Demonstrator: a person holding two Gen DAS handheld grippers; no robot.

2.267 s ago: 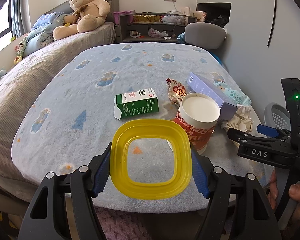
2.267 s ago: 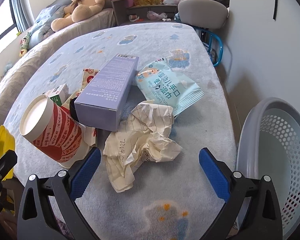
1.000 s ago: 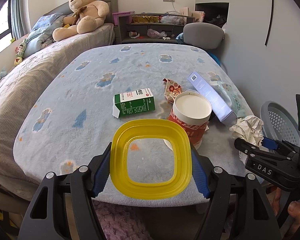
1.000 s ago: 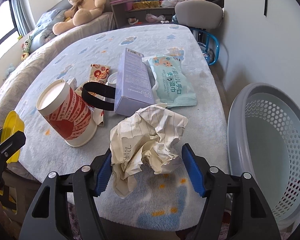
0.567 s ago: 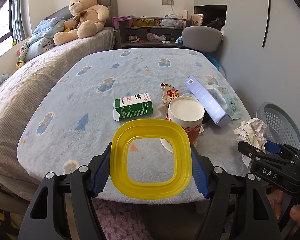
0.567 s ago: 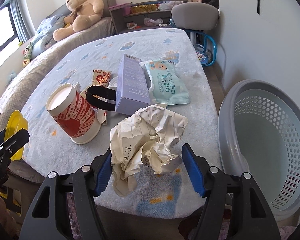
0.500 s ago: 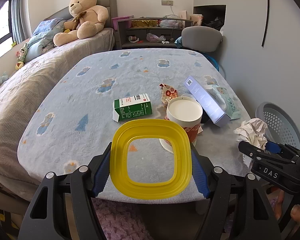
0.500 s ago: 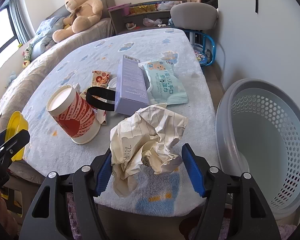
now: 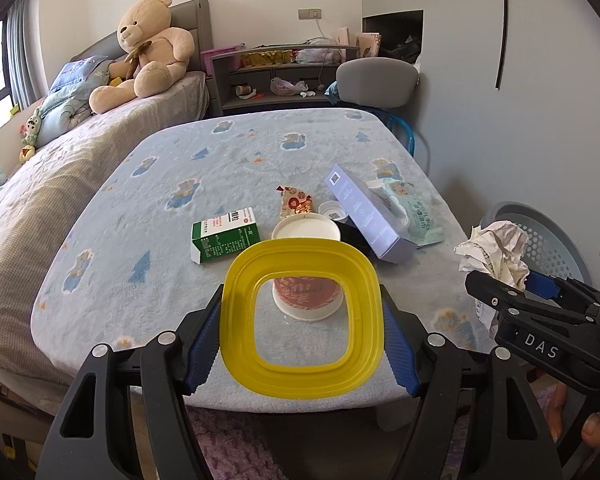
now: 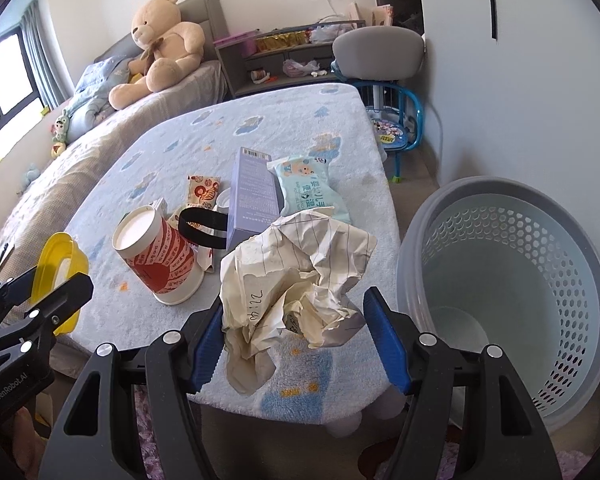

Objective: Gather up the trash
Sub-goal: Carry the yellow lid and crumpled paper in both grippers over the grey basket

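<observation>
My left wrist camera sat just behind its own fingers and looked forward and downward across the near edge of the blanket-covered table (image 9: 228,160) toward the bed and teddy bear (image 9: 148,48) at the far wall; my right wrist camera looked the same way from a place further right, near enough to the grey laundry basket (image 10: 512,280) that it filled that side of its view. Both views shared the table's clutter, the red paper cup (image 9: 306,264) and purple box (image 9: 364,212) among it; each also caught the other gripper at its edge.
</observation>
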